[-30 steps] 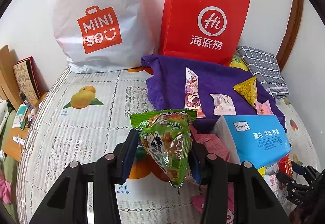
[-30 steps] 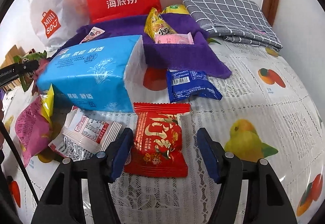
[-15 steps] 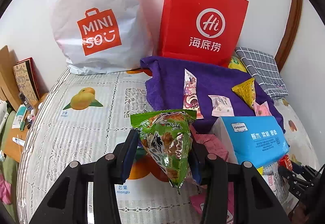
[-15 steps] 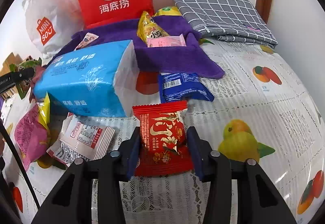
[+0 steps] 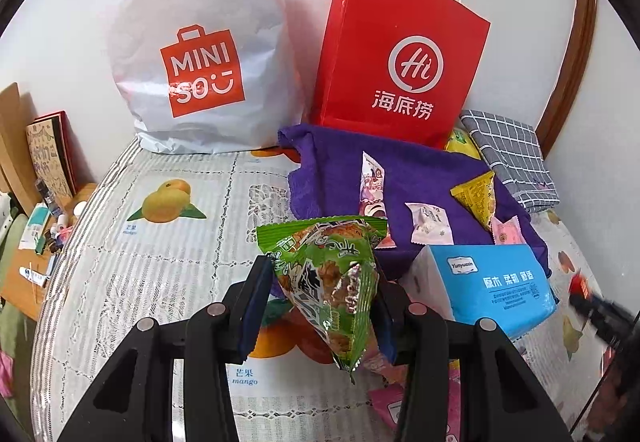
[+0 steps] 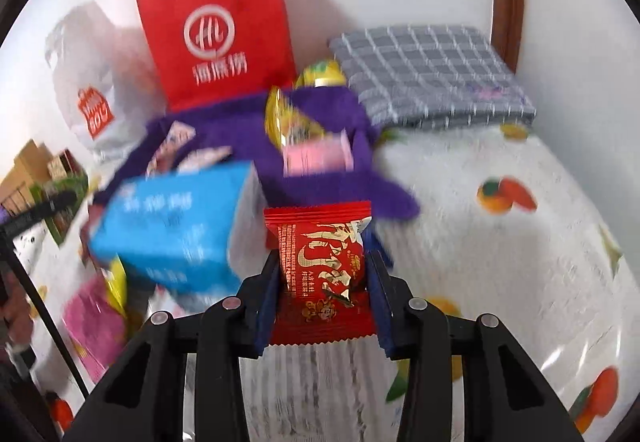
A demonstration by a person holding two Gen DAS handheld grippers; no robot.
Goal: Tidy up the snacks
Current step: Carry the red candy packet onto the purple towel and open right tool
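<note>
- Surface: a table under a lace cloth (image 5: 168,266) printed with fruit, set against a white wall; a brown wooden frame runs up the wall at the right.
- Rear row: white plastic bag (image 5: 200,53) with an orange logo at the left, red paper bag (image 5: 400,53) with white handles beside it.
- Purple towel (image 5: 332,177) spread in front of the red bag, carrying several small snacks: a long pink-and-white packet (image 5: 372,181), a white packet (image 5: 428,222), a yellow pyramid packet (image 5: 476,197) and a pink packet (image 5: 508,230).
- Grey checked cloth (image 6: 432,73), folded, right of the towel.
- Blue tissue pack (image 5: 492,286) in front of the towel; pink wrappers lie near it, blurred in the right wrist view.
- Left gripper (image 5: 320,302): clamped on a green snack (image 5: 332,282), held clear above the cloth, its point hanging down.
- Right gripper (image 6: 320,282): jaws closing, pads pressed on both sides of a red snack (image 6: 320,266), which is off the table; the view around it is motion-blurred.
- Left edge: a lower wooden surface with books and small bottles.
</note>
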